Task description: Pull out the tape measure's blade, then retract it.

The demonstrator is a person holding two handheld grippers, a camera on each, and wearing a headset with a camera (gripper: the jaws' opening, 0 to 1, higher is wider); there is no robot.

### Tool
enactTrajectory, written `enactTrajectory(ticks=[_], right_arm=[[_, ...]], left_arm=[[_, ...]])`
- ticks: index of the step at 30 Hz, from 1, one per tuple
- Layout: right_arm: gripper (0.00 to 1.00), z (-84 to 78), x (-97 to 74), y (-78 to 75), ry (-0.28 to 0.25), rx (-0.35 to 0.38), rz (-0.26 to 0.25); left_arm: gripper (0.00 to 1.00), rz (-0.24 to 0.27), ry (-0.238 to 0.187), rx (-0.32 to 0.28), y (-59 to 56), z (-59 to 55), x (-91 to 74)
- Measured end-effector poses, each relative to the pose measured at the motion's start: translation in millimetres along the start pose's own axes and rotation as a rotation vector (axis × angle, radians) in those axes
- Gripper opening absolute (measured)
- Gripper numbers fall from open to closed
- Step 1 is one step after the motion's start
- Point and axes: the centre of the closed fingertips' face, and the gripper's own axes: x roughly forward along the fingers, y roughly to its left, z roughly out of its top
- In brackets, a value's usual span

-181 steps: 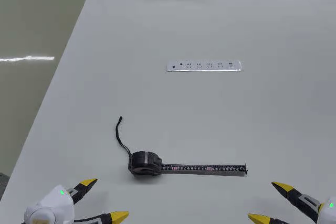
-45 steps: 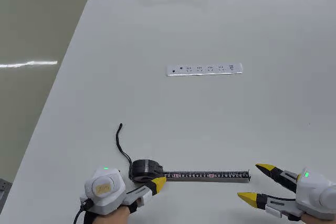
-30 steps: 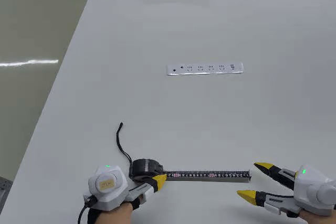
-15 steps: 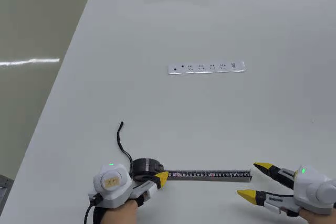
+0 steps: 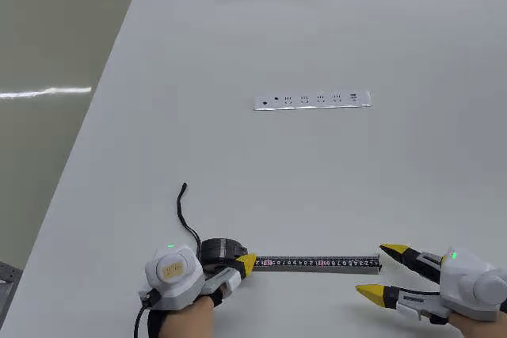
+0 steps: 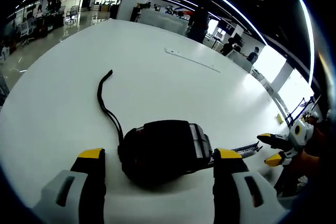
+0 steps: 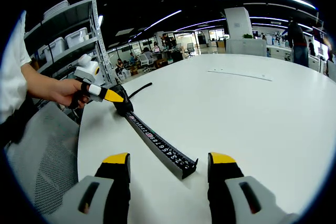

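Observation:
A black tape measure case [image 5: 220,250] lies near the table's front edge, with its blade [image 5: 317,262] drawn out flat to the right. A black wrist strap [image 5: 184,210] curls away from it. My left gripper [image 5: 223,263] is open, one jaw on each side of the case [image 6: 163,150], with small gaps showing. The right gripper [image 5: 380,271] is open too, and the blade's hooked end [image 7: 186,166] lies between its yellow tips, untouched. The left gripper [image 7: 100,93] also appears in the right gripper view, held in a hand.
A white power strip [image 5: 312,100] lies flat at mid-table, well beyond the tape. The white table [image 5: 317,180] ends at a left edge above a glossy floor. Shelving [image 7: 68,40] and a mesh chair stand behind the person.
The left gripper has come up from the near edge and slid its jaws around the case. The right gripper has crept toward the blade's end. Tape and blade have not moved.

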Motion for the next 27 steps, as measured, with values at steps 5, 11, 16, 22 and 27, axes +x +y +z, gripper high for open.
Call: enactTrajectory(ticks=[5, 11, 16, 22, 27], right_arm=[[0.59, -1.1, 0.9, -1.7, 0.004, -0.004, 0.002], [0.58, -4.0, 3.0, -1.2, 0.014, -0.005, 0.012], [0.58, -5.9, 4.6, -3.0, 0.018, -0.005, 0.016], [0.58, -7.7, 5.4, -5.8, 0.019, -0.001, 0.019], [0.57, -8.8, 6.2, -7.2, 0.017, 0.002, 0.02]], left_arm=[[0.83, 0.009, 0.003, -0.005, -0.4, -0.6, 2.9], [0.8, 0.027, -0.009, -0.014, 0.9, 3.7, 2.0], [0.8, 0.039, 0.001, -0.016, -0.1, 2.4, 4.9], [0.77, 0.054, -0.002, -0.01, -1.2, 4.5, 6.1], [0.76, 0.063, 0.0, -0.012, -2.5, 5.4, 8.2]])
